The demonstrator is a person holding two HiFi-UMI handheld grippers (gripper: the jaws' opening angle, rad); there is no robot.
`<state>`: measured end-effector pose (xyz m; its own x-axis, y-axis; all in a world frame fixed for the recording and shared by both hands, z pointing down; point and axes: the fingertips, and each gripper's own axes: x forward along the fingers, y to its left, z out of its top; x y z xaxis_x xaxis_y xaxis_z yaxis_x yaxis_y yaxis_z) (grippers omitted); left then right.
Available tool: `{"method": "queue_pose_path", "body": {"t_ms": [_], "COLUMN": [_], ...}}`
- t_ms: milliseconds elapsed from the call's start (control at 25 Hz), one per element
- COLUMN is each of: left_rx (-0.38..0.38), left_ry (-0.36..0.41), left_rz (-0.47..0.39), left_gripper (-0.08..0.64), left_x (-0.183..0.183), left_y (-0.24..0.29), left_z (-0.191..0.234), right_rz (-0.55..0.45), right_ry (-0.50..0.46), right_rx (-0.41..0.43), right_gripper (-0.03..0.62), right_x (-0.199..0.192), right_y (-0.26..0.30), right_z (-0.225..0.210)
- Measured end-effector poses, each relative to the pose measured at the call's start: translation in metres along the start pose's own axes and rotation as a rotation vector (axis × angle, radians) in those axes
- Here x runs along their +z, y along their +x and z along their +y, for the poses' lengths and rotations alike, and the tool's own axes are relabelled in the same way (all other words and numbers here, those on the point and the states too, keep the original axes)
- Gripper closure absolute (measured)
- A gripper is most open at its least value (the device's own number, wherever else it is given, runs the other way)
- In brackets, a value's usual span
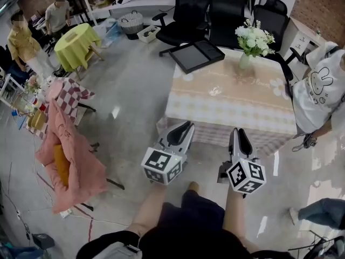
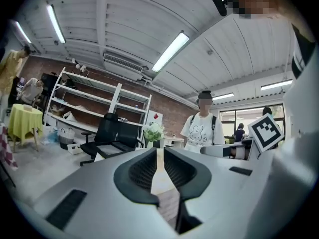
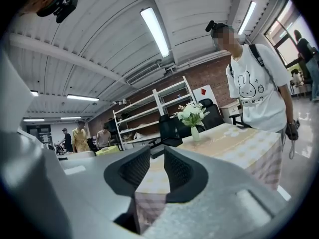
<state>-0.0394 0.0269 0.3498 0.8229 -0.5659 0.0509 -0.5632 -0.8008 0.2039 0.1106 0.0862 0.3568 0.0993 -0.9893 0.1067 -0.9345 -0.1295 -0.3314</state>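
Square worktop (image 1: 232,99) draped in soft beige checked cloth, printed with pale flowers. Just short of its near edge, left gripper (image 1: 182,128) and right gripper (image 1: 240,135): smooth grey shells, ribbed black pads (image 2: 142,169), jaws of both slightly spread, nothing between. At its far edge, slim vase (image 1: 244,61) of white blooms. Beside its right edge, person (image 1: 323,90) in rabbit-print shirt.

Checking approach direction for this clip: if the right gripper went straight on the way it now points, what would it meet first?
Probably the near edge of the table draped in a beige checked cloth, which shows between the open jaws of the right gripper. Depth is unclear.
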Motion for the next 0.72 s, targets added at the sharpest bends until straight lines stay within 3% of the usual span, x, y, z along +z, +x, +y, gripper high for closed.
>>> {"method": "queue_pose_path", "body": {"t_ms": [200,280,720], "left_rx": [0.032,0.040,0.096], "left_ry": [0.014,0.011,-0.015], "left_rz": [0.018,0.015,0.004], "left_gripper": [0.509,0.509,0.509], "left_x": [-0.007,-0.008,-0.018], "left_y": [0.028,0.037,0.047], "left_z": [0.005,0.005,0.008], "right_rz": [0.006,0.007,0.007], "right_ry": [0.005,0.004,0.031], "right_rx": [-0.005,0.001,0.058], "right_gripper": [0.513,0.552,0.563], "right_x": [0.005,0.007,0.009], "right_y": [0.025,0.031,0.048], "right_z": [-0.025,-0.033,-0.048]}}
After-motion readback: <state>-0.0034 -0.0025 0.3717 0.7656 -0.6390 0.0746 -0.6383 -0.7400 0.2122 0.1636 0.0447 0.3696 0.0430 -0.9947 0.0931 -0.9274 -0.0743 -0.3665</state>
